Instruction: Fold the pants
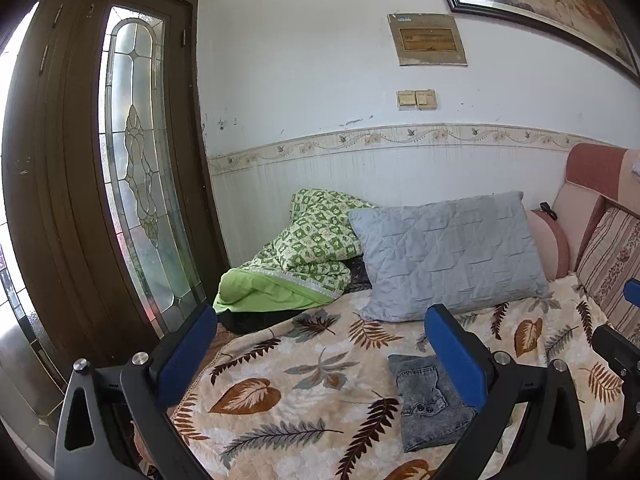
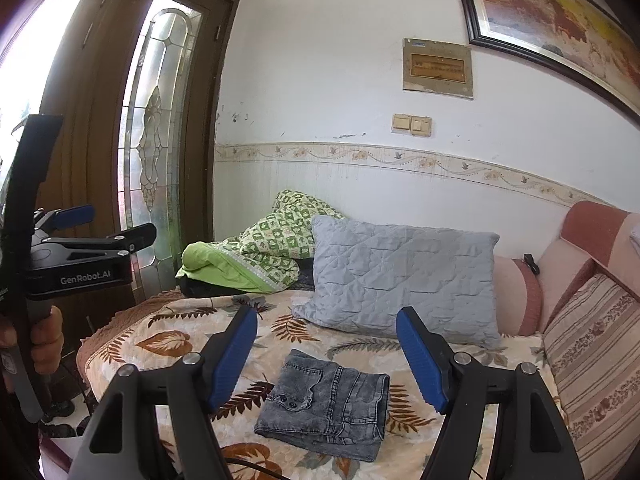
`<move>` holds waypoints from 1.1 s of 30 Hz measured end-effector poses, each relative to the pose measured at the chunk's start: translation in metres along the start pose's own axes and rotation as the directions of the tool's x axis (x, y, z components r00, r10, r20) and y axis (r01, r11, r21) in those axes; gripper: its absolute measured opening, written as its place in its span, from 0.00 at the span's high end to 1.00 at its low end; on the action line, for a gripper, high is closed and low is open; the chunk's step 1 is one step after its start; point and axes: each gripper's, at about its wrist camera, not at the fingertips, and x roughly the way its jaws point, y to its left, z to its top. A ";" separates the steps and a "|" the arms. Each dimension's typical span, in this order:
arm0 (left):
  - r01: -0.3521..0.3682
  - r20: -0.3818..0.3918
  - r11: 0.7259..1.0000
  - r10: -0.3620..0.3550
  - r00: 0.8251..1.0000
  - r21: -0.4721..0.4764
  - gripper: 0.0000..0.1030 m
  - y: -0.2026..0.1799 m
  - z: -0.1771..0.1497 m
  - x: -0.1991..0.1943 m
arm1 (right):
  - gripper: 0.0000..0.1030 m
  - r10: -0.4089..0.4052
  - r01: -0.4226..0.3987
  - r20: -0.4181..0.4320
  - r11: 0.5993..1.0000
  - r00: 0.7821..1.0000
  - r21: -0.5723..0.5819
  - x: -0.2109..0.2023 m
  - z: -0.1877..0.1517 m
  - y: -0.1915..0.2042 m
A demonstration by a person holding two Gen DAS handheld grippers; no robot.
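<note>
The grey denim pants point(image 2: 326, 404) lie folded into a small flat packet on the leaf-print blanket point(image 2: 168, 340). They also show in the left wrist view point(image 1: 428, 404), partly behind the right finger. My right gripper point(image 2: 326, 356) is open and empty, held above and just short of the pants. My left gripper point(image 1: 320, 356) is open and empty, above the blanket to the left of the pants. The left gripper also shows from the side in the right wrist view point(image 2: 104, 224), held by a hand.
A grey quilted pillow point(image 2: 400, 276) leans behind the pants. A green patterned quilt point(image 2: 256, 256) is bunched at the back left. A striped cushion point(image 2: 596, 352) and pink sofa arm point(image 2: 560, 272) stand at the right. A brown door with glass panel point(image 1: 132, 168) is at the left.
</note>
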 end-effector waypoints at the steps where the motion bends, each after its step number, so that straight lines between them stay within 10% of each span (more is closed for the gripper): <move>1: -0.001 -0.005 1.000 0.001 1.000 0.001 0.00 0.002 -0.003 0.002 | 0.27 0.003 -0.003 -0.006 1.000 1.000 -0.008 0.002 -0.001 0.004; 14: -0.009 -0.072 1.000 0.008 0.997 -0.008 0.00 0.014 -0.022 0.021 | 0.27 0.051 -0.056 -0.060 0.995 0.997 -0.086 0.028 -0.012 0.039; 33: 0.077 -0.129 0.995 -0.067 0.989 0.068 0.00 -0.040 -0.023 0.028 | 0.27 0.042 -0.040 -0.103 0.999 0.994 0.029 0.033 -0.039 -0.014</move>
